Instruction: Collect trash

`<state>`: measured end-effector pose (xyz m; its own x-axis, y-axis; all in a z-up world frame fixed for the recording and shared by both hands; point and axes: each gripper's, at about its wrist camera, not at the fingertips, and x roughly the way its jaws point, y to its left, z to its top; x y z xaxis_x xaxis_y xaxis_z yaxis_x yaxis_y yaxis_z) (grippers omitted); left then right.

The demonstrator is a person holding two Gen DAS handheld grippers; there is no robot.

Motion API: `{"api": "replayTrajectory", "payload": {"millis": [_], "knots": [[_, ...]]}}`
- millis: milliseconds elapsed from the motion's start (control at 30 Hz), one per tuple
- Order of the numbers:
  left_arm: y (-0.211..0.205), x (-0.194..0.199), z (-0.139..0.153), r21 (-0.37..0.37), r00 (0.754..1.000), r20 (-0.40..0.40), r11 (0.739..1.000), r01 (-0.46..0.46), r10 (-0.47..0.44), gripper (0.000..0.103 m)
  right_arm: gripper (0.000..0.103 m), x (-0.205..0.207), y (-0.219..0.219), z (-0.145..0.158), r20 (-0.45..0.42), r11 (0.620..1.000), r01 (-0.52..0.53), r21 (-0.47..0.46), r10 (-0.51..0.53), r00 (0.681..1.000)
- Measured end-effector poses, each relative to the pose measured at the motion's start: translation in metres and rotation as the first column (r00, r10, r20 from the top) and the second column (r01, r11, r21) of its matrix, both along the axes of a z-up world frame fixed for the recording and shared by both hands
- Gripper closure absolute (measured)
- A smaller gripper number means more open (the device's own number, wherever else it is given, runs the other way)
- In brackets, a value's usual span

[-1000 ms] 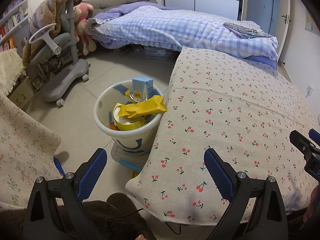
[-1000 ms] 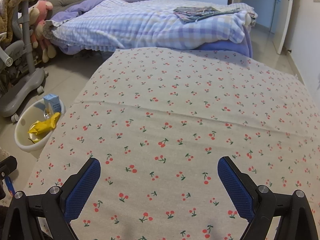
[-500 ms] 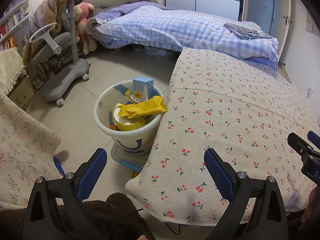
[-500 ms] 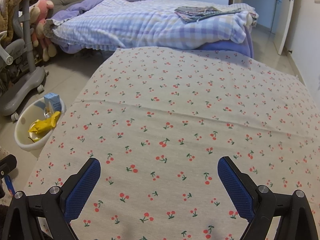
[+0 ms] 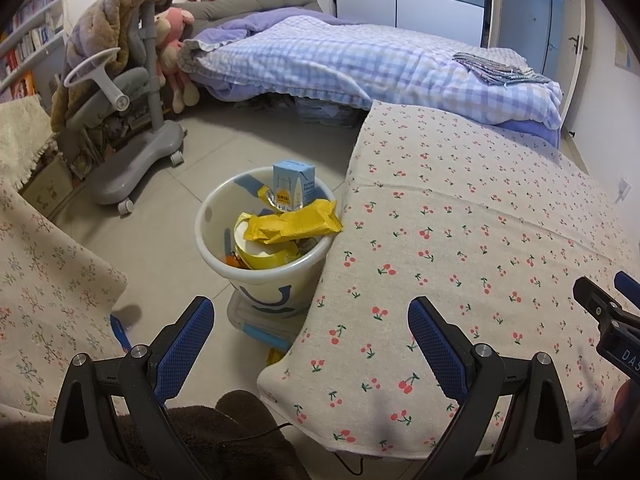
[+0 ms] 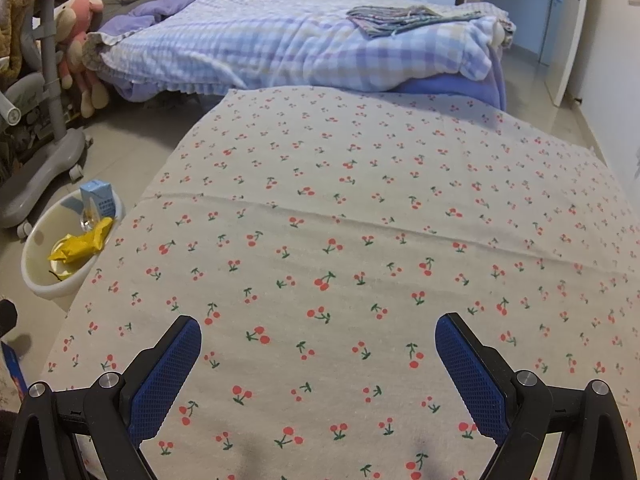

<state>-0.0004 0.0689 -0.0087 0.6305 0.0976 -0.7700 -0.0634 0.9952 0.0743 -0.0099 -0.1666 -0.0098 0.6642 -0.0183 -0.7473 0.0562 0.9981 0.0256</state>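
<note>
A white bucket (image 5: 224,256) stands on the floor against the table's left edge, also seen as the bucket (image 6: 44,280) in the right wrist view. It holds a blue carton (image 5: 293,183), a yellow wrapper (image 5: 294,224) and other scraps. My left gripper (image 5: 308,340) hangs open and empty over the table's near-left corner, short of the bucket. Over the cherry-print tablecloth (image 6: 360,220) my right gripper (image 6: 318,352) is open and empty; no item lies on the cloth. The right gripper's tip (image 5: 608,316) shows at the left view's right edge.
A grey wheeled chair (image 5: 132,128) draped with a brown blanket stands left of the bucket. A bed with a checked quilt (image 5: 360,60) runs along the far side. A floral cloth (image 5: 44,280) covers something at the near left. A clear box (image 5: 256,320) sits under the bucket.
Hardly anything moved. The right gripper's tip shifted slightly left in the left wrist view; both grippers stayed open.
</note>
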Motion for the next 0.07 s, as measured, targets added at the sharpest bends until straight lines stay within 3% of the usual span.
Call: {"api": "replayTrajectory", "payload": {"millis": [67], "knots": [[0.0012,0.0016,-0.0004,-0.004,1.0,-0.003,1.0,-0.003,0.003,0.004,0.006,0.0009,-0.0011,-0.0009,-0.002,1.0,0.0,0.001,0.0,1.0]]}}
